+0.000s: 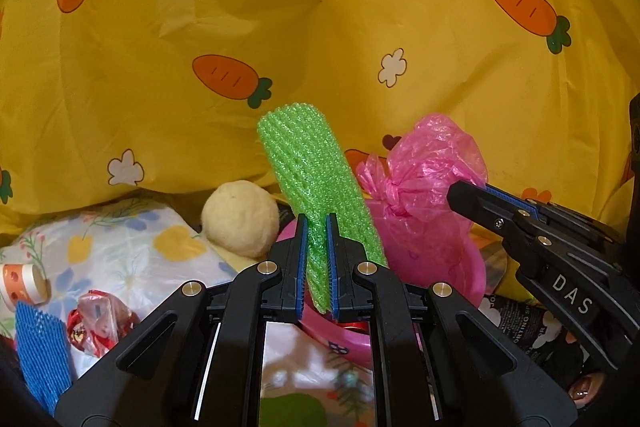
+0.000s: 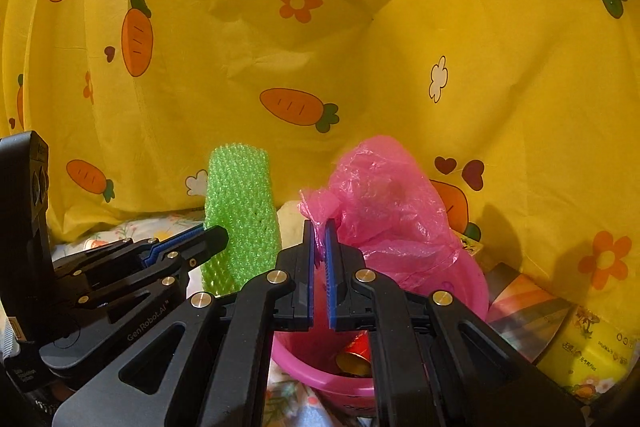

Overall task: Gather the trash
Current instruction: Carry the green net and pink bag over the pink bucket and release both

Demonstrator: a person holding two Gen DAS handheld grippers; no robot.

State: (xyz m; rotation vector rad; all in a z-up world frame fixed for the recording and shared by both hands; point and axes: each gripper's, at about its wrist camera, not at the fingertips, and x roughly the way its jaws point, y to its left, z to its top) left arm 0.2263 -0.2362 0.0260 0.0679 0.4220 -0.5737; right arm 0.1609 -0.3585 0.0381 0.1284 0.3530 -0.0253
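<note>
My left jaws point(image 1: 317, 259) pinch the green foam net point(image 1: 316, 179); my right jaws point(image 2: 320, 267) pinch the pink bag point(image 2: 384, 211), both above the pink bucket point(image 2: 476, 291). Blue net point(image 1: 38, 339) and wrappers point(image 1: 100, 323) remain.

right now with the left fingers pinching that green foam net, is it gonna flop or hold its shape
The green foam net probably holds its shape: it stands upright above the left gripper. Its airy mesh suggests it is very light. It looks squashed thin at the grip, so likely crushable.

A ribbed green foam net sleeve point(image 1: 320, 187) stands upright at nine o'clock of a knotted, crumpled pink plastic bag point(image 1: 424, 167), both above a pink plastic basin point(image 2: 476, 287).
</note>
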